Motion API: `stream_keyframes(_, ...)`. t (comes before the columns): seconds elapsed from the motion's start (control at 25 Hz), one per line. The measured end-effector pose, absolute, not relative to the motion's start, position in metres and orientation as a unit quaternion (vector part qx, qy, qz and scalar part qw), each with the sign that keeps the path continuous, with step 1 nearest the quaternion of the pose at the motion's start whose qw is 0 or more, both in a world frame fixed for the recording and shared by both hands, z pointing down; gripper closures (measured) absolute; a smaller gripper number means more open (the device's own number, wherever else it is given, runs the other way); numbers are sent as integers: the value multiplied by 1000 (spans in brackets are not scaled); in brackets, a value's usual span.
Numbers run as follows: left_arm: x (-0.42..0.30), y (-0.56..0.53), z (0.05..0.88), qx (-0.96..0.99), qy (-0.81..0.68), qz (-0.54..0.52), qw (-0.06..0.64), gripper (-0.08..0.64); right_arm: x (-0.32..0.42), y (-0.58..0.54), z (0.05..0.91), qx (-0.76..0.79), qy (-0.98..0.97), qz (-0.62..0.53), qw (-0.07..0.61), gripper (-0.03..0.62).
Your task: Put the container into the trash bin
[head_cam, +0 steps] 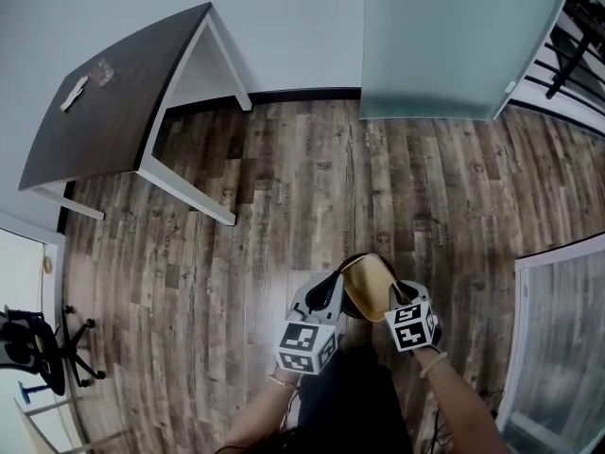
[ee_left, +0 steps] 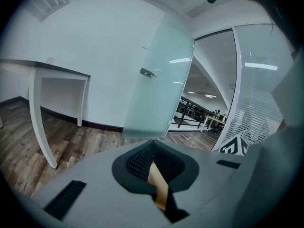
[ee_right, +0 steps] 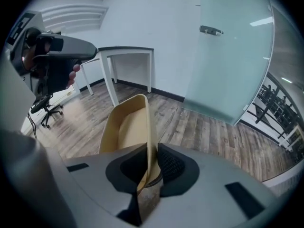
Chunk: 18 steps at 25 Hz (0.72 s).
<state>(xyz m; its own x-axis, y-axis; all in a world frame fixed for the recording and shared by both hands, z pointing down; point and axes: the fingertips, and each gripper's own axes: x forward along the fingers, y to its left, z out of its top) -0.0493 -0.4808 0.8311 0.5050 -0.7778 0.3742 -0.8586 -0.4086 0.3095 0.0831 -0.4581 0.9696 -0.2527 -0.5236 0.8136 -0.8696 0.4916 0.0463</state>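
Note:
A tan, shallow container hangs between my two grippers low in the head view, over the wood floor. My left gripper grips its left side, and in the left gripper view a tan strip of the container is pinched between the closed jaws of that gripper. My right gripper is at its right side. In the right gripper view the container has its rim wall standing between the jaws of that gripper, with a dark gap on the left of the wall. A dark shape lies just below the grippers; I cannot tell whether it is the bin.
A dark-topped table with white legs stands at the upper left with small items on it. A frosted glass door is ahead at the right. An office chair sits at the lower left, and a glass partition at the right.

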Motion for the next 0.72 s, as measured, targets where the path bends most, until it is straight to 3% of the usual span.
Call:
stream_keyframes(0.4, -53, -484, 849, 839, -485, 86, 233, 541, 67, -453, 1012, 435, -765, 234, 414, 472)
stream_keyframes(0.72, -57, -472, 826, 840, -480, 86, 236, 541, 61, -438, 986, 433, -765, 235, 415, 455)
